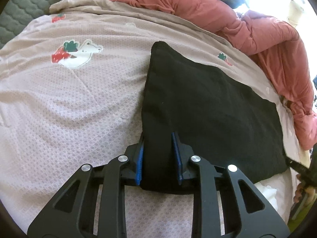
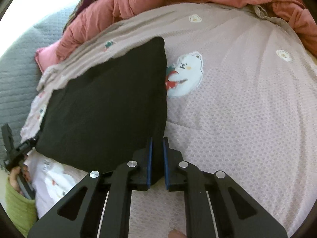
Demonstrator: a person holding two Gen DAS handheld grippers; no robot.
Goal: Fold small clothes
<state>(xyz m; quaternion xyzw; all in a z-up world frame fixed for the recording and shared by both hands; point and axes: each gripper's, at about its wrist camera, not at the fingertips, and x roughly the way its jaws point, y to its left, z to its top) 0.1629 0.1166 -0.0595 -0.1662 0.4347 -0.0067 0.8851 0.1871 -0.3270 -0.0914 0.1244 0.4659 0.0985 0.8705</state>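
I find the black garment (image 1: 208, 107) lying flat on the pink patterned bedsheet (image 1: 69, 109), filling the centre and right of the left wrist view and the centre-left of the right wrist view. It appears already folded into a thick, roughly four-sided pad.

Left gripper (image 1: 157, 158): jaws drawn in on the near left corner of the garment, the blue pads (image 1: 139, 162) pressing a thick bunch of cloth. Right gripper (image 2: 157, 160): jaws nearly together, clamped on a thin fold at the near right corner. Both near corners are therefore held.

Orientation: in the left wrist view the far left corner points toward the top centre of the frame. The long axis appears to run across, from one gripper to the other, along the near edge; with fisheye distortion I cannot confirm this.

Risks, in my judgement:
- The right grip holds little cloth near the very edge; a brisk lift could pull it free and drop that corner.
- The left grip may not have taken every layer; loose layers could sag and undo the fold.
- Either pad may have pinched the bedsheet beneath; I cannot tell. If so, the sheet would rise with the garment.
- Uneven lifting would skew the fold line.
- The bunched coral quilt (image 1: 267, 39) lies just beyond the far edge and could catch cloth carried forward.
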